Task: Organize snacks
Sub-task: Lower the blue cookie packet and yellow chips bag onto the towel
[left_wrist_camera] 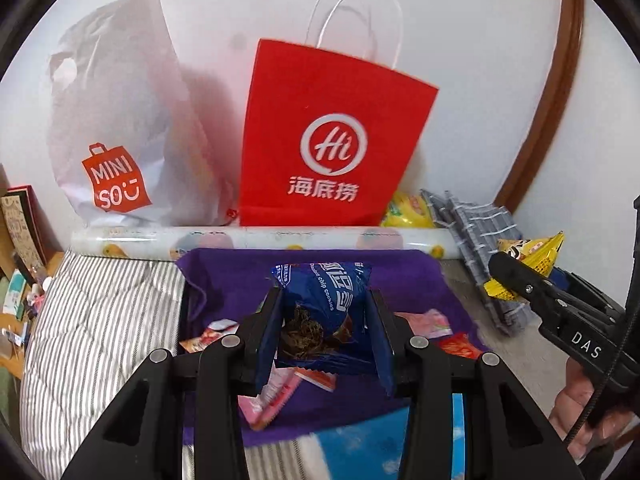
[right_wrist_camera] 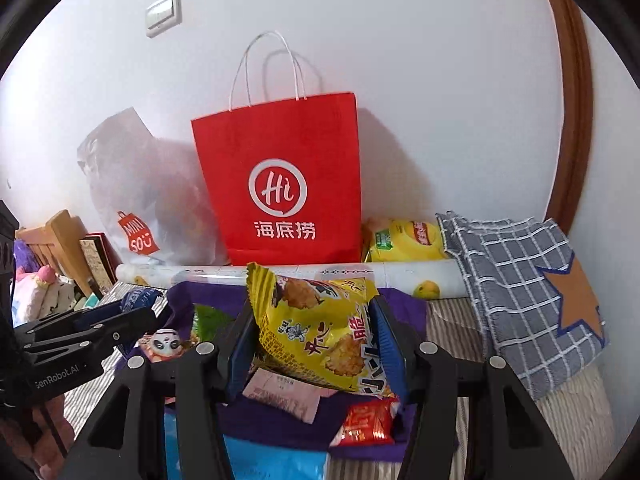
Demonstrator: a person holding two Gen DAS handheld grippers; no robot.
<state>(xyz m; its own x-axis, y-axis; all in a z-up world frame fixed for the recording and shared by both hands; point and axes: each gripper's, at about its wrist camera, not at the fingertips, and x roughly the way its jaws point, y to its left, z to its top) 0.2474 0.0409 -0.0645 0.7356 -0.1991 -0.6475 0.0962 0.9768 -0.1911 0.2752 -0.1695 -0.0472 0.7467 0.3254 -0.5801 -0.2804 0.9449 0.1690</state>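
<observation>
Left gripper (left_wrist_camera: 324, 320) clamped on blue cookie packet (left_wrist_camera: 320, 296), held above purple cloth (left_wrist_camera: 412, 280). Right gripper (right_wrist_camera: 316, 344) clamped on yellow snack packet (right_wrist_camera: 316, 328), over same cloth. Loose small packets lie on cloth below. Red paper bag (right_wrist_camera: 280, 176) upright against wall, white plastic bag (left_wrist_camera: 120, 120) beside it.

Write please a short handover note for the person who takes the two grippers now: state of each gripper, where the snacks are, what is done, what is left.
Left gripper: shut on the blue chocolate chip cookie packet, lifted above the purple cloth.
Right gripper: shut on the yellow rice cracker packet.
Red paper bag stands upright at the wall, beside the white Miniso bag.
Done: two packets picked up.
Left: put both away; small red packet, pink packets and others remain on the cloth.
</observation>
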